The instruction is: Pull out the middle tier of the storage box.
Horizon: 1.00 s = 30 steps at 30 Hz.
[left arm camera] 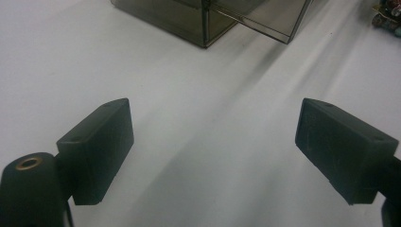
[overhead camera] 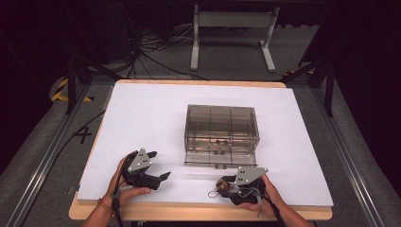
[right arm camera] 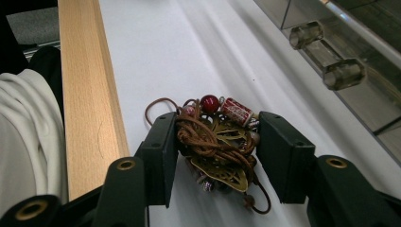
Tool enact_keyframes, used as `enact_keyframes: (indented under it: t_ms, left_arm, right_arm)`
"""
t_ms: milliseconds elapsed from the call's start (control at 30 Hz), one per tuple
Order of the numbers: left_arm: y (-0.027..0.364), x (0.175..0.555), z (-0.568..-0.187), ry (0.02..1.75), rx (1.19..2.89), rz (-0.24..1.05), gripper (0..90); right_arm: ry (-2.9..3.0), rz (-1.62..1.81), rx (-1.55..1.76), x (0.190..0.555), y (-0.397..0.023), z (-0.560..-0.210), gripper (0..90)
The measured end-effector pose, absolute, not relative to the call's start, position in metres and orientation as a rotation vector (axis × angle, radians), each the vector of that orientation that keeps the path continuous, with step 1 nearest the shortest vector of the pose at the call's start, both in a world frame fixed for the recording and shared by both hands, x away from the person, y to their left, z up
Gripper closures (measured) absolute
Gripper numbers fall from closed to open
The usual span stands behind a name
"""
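We have the right gripper [right arm camera: 217,142] closed around a bundled necklace [right arm camera: 215,142] of brown leather cord, red beads and a brass filigree pendant, which sits on the white table [overhead camera: 142,118] near its front wooden edge, just in front of the smoked clear-plastic drawer organizer [overhead camera: 221,130]. Our two pads press on either side of the coiled cord, so the jaws stand at a middling width, set by the bulk of the bundle. We judge the piece light and soft: the cord will squash and shift under pressure, loose loops trail out at the left and the bottom, and the beads and thin metal leaf could slip or bend if pinched alone. We would therefore keep our hold across the thick middle of the coil, where cord and pendant overlap, rather than on a single strand or bead. The lowest drawer of the organizer stands pulled out toward us, its clear handle [right arm camera: 326,54] close by the bundle. Our left gripper [overhead camera: 153,165] rests at the table's left front with its jaws wide apart and nothing between them.
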State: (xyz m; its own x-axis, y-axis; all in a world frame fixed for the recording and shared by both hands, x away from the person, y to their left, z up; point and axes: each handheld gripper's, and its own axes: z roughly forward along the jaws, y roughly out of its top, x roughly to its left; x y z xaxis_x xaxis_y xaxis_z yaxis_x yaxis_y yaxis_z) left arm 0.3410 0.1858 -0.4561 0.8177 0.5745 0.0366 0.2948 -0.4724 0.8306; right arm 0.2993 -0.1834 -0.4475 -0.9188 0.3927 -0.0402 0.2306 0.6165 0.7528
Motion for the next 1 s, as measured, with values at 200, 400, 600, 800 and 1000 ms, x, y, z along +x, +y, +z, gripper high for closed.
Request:
enact_keyframes:
  t_ms: [200,400,600,800,1000]
  left_arm:
    - [0.186,0.341,-0.456,0.643,2.084,0.387,12.6]
    - [0.185,0.342,-0.457,0.642,2.092,0.384,12.4]
    - [0.185,0.342,-0.457,0.648,2.093,0.372,12.0]
    - [0.185,0.343,-0.457,0.65,2.093,0.37,11.8]
    - [0.187,0.343,-0.457,0.648,2.088,0.373,11.7]
  right_arm:
    - [2.627,1.195,0.517,0.299,-0.187,-0.444,51.1]
    - [2.616,1.192,0.504,0.298,-0.189,-0.441,51.1]
    - [2.612,1.203,0.505,0.297,-0.191,-0.437,51.4]
    - [2.596,1.226,0.516,0.296,-0.194,-0.431,51.6]
    - [2.585,1.232,0.518,0.294,-0.197,-0.427,51.6]
